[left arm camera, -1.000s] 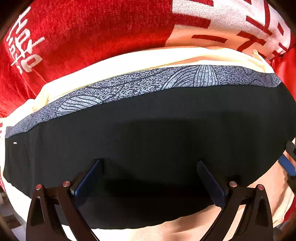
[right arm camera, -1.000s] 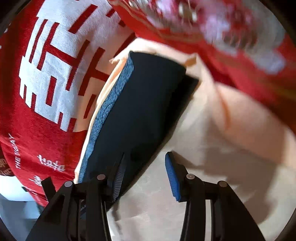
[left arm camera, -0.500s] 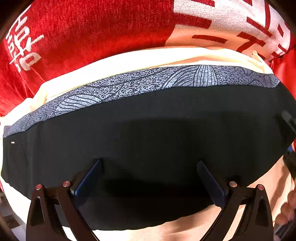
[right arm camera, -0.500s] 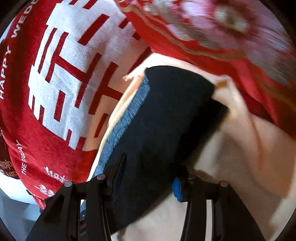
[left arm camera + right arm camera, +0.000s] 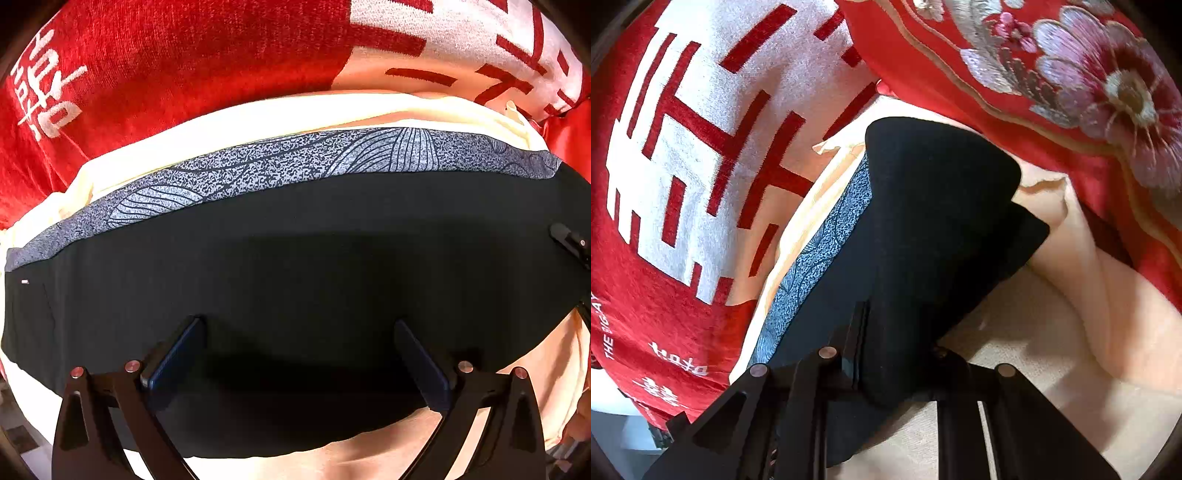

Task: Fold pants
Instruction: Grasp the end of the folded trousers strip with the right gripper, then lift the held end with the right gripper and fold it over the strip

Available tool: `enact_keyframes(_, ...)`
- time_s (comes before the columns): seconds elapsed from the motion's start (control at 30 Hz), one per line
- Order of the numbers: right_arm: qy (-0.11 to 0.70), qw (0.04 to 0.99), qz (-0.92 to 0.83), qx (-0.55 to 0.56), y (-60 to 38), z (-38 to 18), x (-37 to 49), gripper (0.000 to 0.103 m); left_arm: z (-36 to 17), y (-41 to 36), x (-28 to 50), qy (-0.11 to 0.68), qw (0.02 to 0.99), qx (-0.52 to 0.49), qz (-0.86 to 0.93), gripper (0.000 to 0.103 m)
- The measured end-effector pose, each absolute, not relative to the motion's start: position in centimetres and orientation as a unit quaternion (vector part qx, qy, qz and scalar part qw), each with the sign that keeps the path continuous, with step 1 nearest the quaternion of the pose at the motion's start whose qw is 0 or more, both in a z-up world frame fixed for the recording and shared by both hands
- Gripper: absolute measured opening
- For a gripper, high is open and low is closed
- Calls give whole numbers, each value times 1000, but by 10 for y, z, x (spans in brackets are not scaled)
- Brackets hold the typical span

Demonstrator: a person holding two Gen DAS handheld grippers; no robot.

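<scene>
The black pants [image 5: 295, 266] lie folded on a cream cloth, their grey patterned waistband [image 5: 280, 170] along the far edge. My left gripper [image 5: 295, 354] is open, its blue-padded fingers spread just above the black fabric near its front edge. In the right wrist view the pants [image 5: 923, 229] run away from me. My right gripper [image 5: 894, 354] has closed on the near end of the black fabric, which bulges up between its fingers. Part of the right gripper [image 5: 570, 242] shows at the right edge of the left wrist view.
A cream cloth [image 5: 1052, 332] lies under the pants. A red blanket with white characters [image 5: 701, 147] lies beyond and to the left. A red embroidered floral cover [image 5: 1089, 81] lies at the upper right. Floor shows at the lower left [image 5: 613, 435].
My right gripper moved forward over the end of the pants and closed on the black fabric. My left gripper stayed open in place.
</scene>
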State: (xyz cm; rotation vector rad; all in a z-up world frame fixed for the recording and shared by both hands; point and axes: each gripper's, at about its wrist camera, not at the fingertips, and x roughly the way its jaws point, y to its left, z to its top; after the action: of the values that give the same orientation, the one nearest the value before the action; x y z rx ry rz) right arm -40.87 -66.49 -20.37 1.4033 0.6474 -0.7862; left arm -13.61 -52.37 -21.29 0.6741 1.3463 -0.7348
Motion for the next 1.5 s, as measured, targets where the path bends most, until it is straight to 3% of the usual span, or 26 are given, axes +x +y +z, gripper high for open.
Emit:
enact_keyframes(0.5,288,637,-341,628,-665,-211,-409,19,-217,-520,-127,598,666,294,-336,103)
enact_keyframes(0.83,284,647,-334,623,-665,-201,-407,18,-189,-519,-128,570,696,282,-333,103)
enact_keyframes(0.97,293,673,-330,593,-662,-181,-400,18,-205,-518,-121,616,676,253,-317,103)
enact_keyframes(1.2,321,731,-323,508,-643,-135,-371,15,-207,-535,-160,530,696,325,-360,103)
enact_keyframes(1.5,356,797,-300,384,-599,-80,-318,15,-206,-520,-142,550,682,298,-378,103)
